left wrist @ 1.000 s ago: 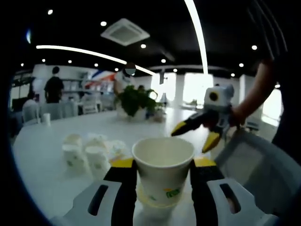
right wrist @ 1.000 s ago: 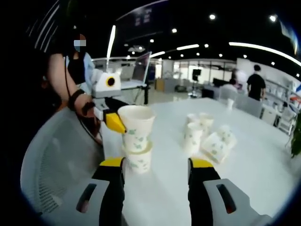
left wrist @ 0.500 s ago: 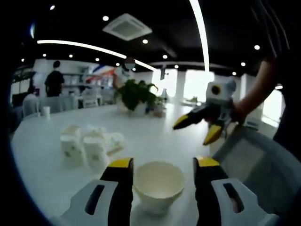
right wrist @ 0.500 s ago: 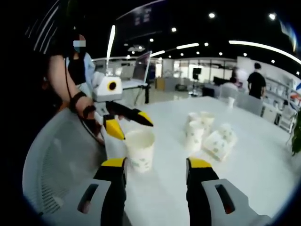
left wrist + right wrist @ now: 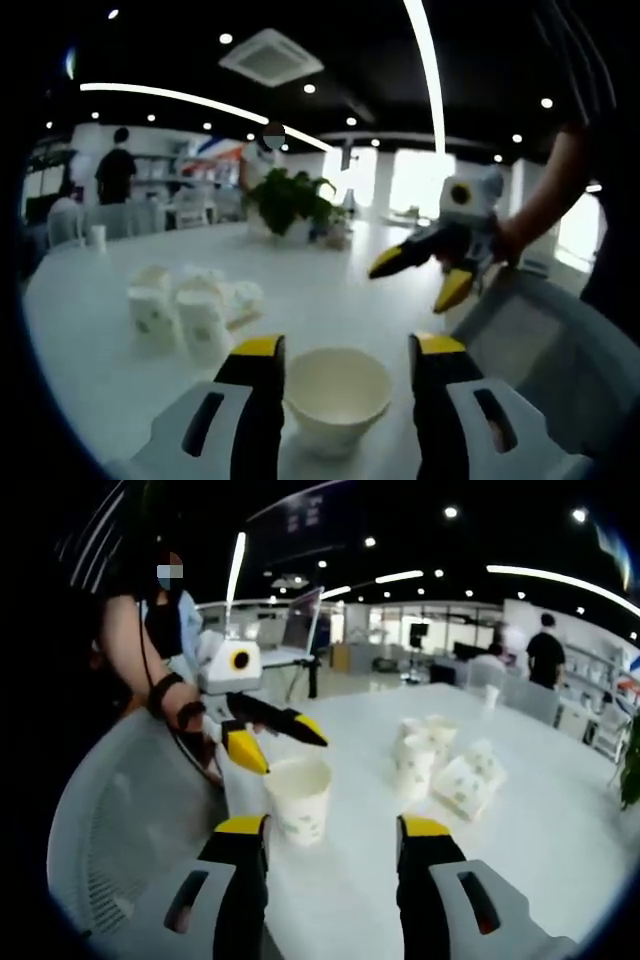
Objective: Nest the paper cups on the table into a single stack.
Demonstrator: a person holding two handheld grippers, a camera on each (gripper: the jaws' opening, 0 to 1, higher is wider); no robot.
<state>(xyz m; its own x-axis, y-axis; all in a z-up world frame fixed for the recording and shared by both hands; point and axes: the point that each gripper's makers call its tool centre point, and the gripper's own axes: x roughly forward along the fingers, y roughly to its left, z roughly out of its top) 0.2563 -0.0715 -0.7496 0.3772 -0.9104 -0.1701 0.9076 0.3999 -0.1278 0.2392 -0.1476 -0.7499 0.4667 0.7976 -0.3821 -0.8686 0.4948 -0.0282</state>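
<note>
White table, cup stack between hand-held gripper.

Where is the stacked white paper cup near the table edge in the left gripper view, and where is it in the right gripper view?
Left gripper view: the stacked white paper cup sits low and central, between the left tongs, seen from above.
Right gripper view: it stands left of centre, under the yellow tips of the left tongs.
Shared landmark: the cluster of loose white paper cups farther along the white table.
</note>
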